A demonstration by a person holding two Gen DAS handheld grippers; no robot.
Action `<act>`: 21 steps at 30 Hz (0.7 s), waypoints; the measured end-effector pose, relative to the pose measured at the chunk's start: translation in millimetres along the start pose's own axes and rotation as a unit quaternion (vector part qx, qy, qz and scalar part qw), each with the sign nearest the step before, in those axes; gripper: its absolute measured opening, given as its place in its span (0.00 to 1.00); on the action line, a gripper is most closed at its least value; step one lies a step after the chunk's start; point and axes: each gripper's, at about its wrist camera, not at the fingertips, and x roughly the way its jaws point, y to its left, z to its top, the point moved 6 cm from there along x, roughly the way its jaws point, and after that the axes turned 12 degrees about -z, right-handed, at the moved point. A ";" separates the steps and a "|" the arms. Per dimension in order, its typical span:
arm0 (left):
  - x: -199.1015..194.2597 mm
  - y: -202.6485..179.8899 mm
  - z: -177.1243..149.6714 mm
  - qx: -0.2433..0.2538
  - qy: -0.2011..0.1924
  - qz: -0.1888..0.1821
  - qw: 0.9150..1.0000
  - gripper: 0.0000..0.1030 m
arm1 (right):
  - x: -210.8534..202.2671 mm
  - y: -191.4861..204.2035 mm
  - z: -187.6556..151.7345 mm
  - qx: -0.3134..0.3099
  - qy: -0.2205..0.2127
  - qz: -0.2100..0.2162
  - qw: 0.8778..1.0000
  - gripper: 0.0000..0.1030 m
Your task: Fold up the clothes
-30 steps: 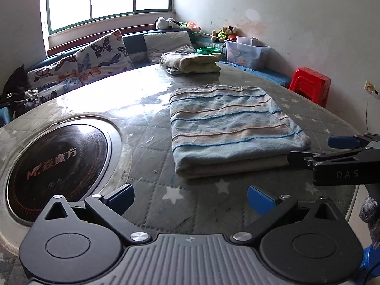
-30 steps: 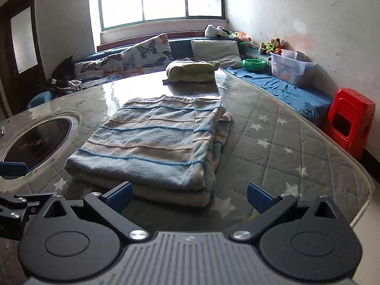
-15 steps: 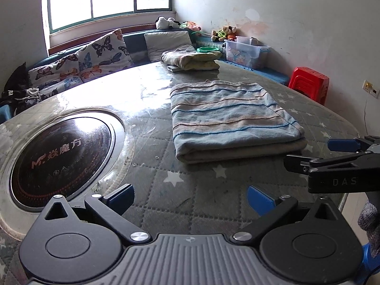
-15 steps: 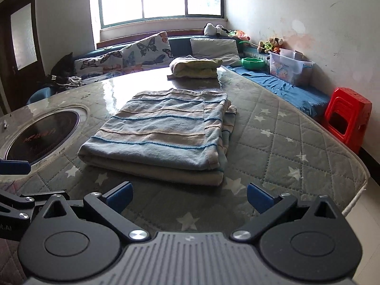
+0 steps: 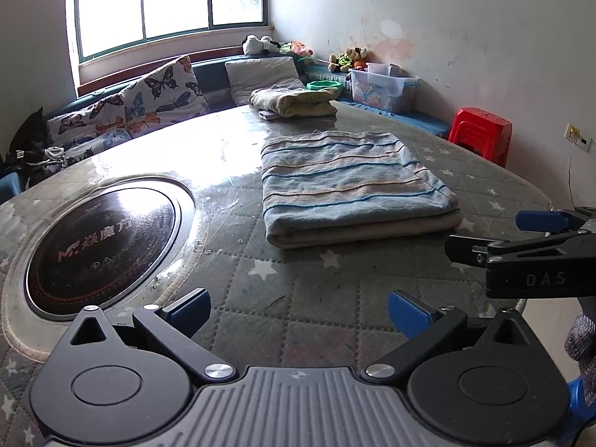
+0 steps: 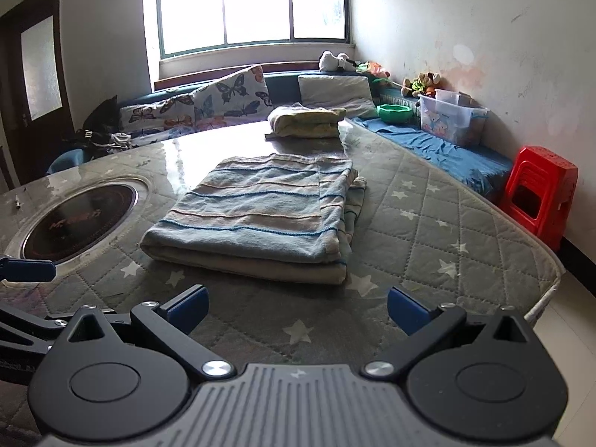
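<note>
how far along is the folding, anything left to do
Done: the striped blanket lies folded in a flat stack on the table, and a second folded cloth sits at the table's far edge. In hand: nothing; the left tongs and right tongs are open and empty, short of the blanket. Left: no unfolded clothes show on the table; the dark heap on the bench is unclear.

Both tongs (image 5: pixel 299 307) (image 6: pixel 298 305) spread, empty.
</note>
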 end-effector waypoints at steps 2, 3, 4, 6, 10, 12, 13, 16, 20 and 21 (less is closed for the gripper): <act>-3.3 -2.5 -0.9 0.002 -0.003 0.001 1.000 1.00 | -4.4 0.6 -0.1 -0.001 -0.004 0.001 1.000 1.00; -4.6 -3.3 -1.2 0.003 -0.003 0.002 1.000 1.00 | -6.5 0.9 -0.1 -0.001 -0.006 0.001 1.000 1.00; -5.6 -4.0 -1.5 0.004 -0.004 0.002 1.000 1.00 | -8.5 1.1 -0.2 -0.002 -0.008 0.001 1.000 1.00; -7.2 -5.2 -1.8 0.005 -0.005 0.003 1.000 1.00 | -11.3 1.0 0.0 -0.002 -0.012 0.002 1.000 1.00; -7.2 -5.9 -2.2 0.005 -0.004 0.006 1.000 1.00 | -13.0 0.0 0.1 -0.001 -0.013 0.001 1.000 1.00; -5.7 -5.5 -2.5 0.005 -0.002 0.007 1.000 1.00 | -11.8 -1.0 -0.4 0.002 -0.013 0.002 1.000 1.00; -4.7 -5.0 -2.7 0.004 -0.001 0.008 1.000 1.00 | -10.6 -1.4 -0.6 0.003 -0.011 0.002 1.000 1.00; -1.7 -2.3 -2.8 0.001 0.003 0.010 1.000 1.00 | -6.2 -1.0 -1.7 0.004 -0.006 0.002 1.000 1.00; 3.0 2.0 -1.7 -0.004 0.007 0.011 1.000 1.00 | 1.1 1.0 -1.7 0.003 0.002 0.005 1.000 1.00; 4.3 2.8 -1.2 -0.004 0.009 0.011 1.000 1.00 | 3.0 1.7 -1.3 0.002 0.004 0.005 1.000 1.00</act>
